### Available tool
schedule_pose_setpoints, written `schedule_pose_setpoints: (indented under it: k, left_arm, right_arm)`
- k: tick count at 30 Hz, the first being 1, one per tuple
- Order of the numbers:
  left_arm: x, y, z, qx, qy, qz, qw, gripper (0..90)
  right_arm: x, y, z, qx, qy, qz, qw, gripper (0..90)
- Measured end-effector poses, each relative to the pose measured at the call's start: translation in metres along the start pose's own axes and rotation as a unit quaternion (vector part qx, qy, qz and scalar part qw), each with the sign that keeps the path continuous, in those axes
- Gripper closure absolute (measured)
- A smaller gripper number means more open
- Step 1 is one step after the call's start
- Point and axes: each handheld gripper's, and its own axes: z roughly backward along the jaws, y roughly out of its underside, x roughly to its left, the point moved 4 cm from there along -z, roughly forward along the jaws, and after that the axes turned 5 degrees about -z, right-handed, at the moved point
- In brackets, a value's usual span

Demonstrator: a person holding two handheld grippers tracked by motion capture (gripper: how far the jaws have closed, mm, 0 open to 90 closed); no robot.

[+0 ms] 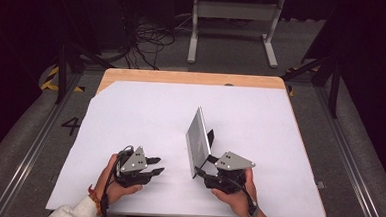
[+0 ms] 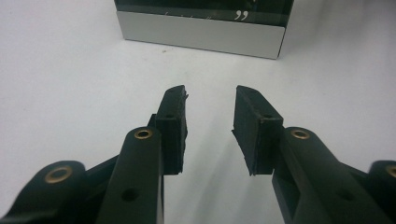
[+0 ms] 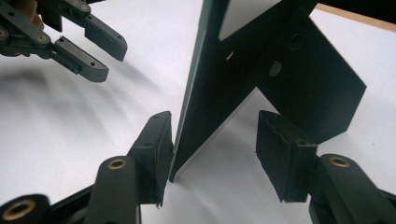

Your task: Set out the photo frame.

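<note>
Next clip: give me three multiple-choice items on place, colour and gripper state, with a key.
1. Where does the picture frame stand?
A. on the white sheet, at the right gripper
B. on the floor
C. in the left gripper

2. What colour is the frame's back with its stand?
A. red
B. black
C. yellow

3. How do the left gripper's jaws stand?
A. shut on the frame
B. shut on a cable
C. open, nothing between

Key: A, the frame rests upright on the sheet between the right jaws; B, the right gripper view shows it black; C, a gap with only sheet.
</note>
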Motion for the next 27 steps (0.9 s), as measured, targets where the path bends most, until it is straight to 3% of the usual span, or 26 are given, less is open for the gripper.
schedule_pose_setpoints:
  k: [4, 12, 15, 21, 25, 27]
  left_arm:
    - [0.0, 0.001, -0.006, 0.009, 0.004, 0.002, 1.0, 55.9]
    - [-0.001, 0.0, -0.016, 0.014, 0.019, -0.002, 0.9997, 44.9]
    - [-0.002, -0.001, -0.018, 0.015, 0.02, 0.001, 0.9997, 40.5]
    - [-0.001, -0.001, -0.017, 0.015, 0.012, 0.005, 0.9998, 35.6]
    - [0.0, 0.0, -0.018, 0.016, 0.01, 0.007, 0.9998, 34.4]
    - [0.0, 0.001, -0.019, 0.018, 0.009, 0.006, 0.9998, 34.0]
  right_arm:
    - [-0.001, -0.003, -0.001, -0.006, 0.0, -0.014, 0.9999, 47.5]
    - [0.0, -0.005, -0.004, -0.007, 0.003, -0.021, 0.9998, 49.5]
    - [0.002, -0.005, -0.006, -0.013, 0.006, -0.033, 0.9994, 49.9]
    - [0.007, -0.004, -0.014, -0.008, 0.017, -0.029, 0.9994, 50.1]
    - [0.006, -0.004, -0.014, -0.009, 0.018, -0.029, 0.9994, 57.5]
    - [0.005, -0.004, -0.013, -0.007, 0.005, -0.03, 0.9995, 61.5]
